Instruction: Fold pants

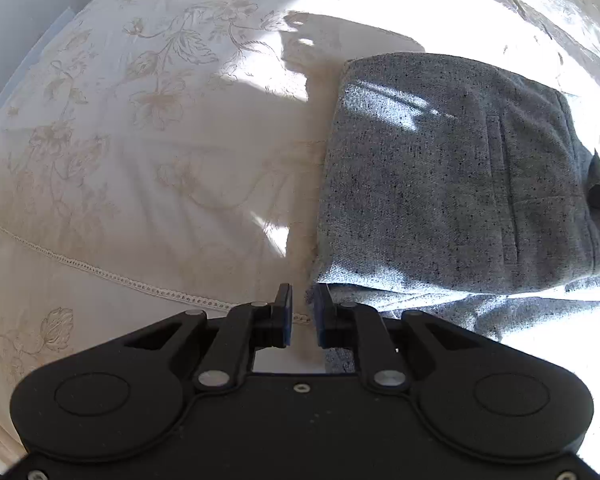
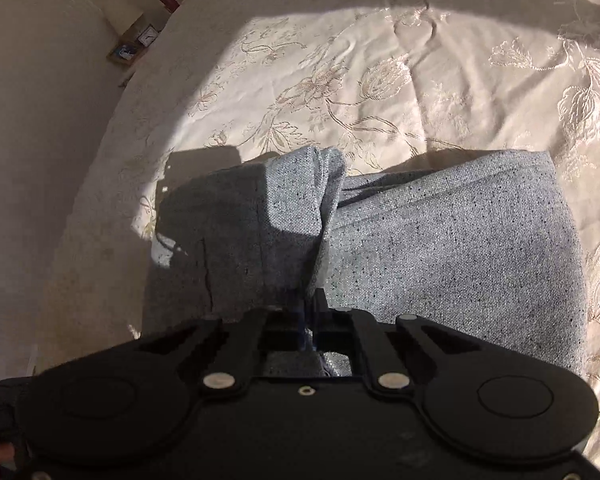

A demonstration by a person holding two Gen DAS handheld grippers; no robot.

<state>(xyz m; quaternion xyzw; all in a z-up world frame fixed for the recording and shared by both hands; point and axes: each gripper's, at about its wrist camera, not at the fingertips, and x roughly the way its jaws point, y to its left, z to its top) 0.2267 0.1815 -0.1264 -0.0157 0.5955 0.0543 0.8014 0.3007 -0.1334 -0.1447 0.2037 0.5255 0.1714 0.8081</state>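
- The grey speckled woven pants (image 1: 452,176) lie folded on a cream bedspread embroidered with flowers (image 1: 140,140), partly in sunlight.
- The black left gripper (image 1: 302,316) hangs over the bedspread just beside the pants' edge; its jaws stand slightly apart, with nothing between them.
- The black right gripper (image 2: 310,312) has its jaws pinched together on a raised fold of the pants (image 2: 300,208).
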